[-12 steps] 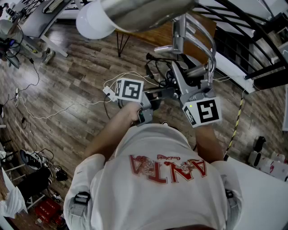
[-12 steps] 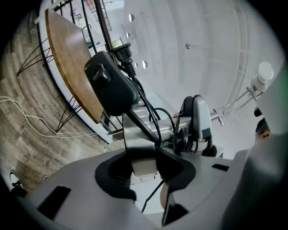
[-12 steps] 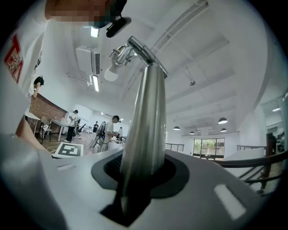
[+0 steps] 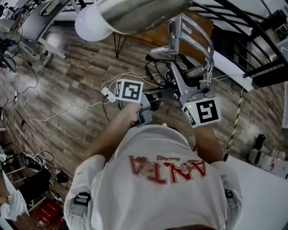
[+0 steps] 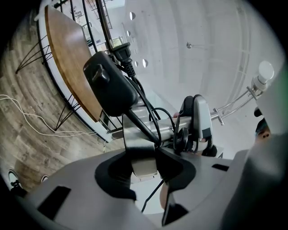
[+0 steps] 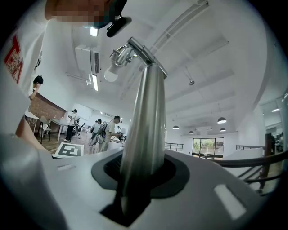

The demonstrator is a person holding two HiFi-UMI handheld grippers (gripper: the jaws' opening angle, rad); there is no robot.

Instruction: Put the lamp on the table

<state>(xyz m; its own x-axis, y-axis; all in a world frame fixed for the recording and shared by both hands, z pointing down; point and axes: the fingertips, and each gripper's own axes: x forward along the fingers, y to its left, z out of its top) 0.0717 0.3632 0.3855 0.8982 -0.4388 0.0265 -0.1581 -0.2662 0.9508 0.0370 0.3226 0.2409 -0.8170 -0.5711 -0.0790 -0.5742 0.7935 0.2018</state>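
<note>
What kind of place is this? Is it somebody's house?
Probably not a house: more likely a big open workshop or lab. Loose cables trail over the wooden floor, people stand about far off, and ceiling lamps hang high up.

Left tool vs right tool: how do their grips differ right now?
Left tool clamps a flat metal strip, black cord alongside; right tool clamps the round tapered lamp body. Left tool faces the power adapter; right tool faces the bulb. Both are shut on the lamp.

Above the floor (image 4: pixel 67 90), lamp (image 4: pixel 139 13) (table (image 4: pixel 153 38) beyond it)
</note>
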